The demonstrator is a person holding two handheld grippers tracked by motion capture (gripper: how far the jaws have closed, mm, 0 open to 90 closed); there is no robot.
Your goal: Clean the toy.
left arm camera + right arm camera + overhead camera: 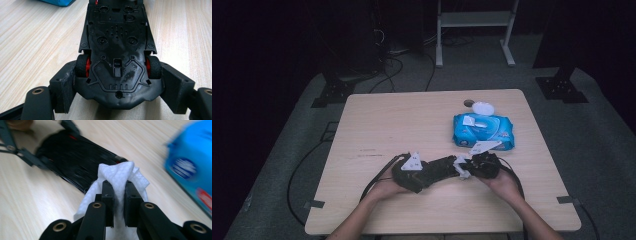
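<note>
A black toy car [117,37] with red wheel hubs lies belly-up, and my left gripper [117,82] is shut on it, one jaw pressing each side by the wheels. In the high view the car [443,166] points right from the left gripper [432,172], low over the table's front half. My right gripper [119,192] is shut on a crumpled white wipe [120,173], which sits just at the car's [72,157] far end. From above, the right gripper [467,167] and its wipe [461,167] meet the car from the right.
A blue pack of wet wipes [483,130] lies behind the right hand, a white round lid [483,108] just beyond it. The wooden table [387,120] has bare room to the left and back. Cables trail off the front edge.
</note>
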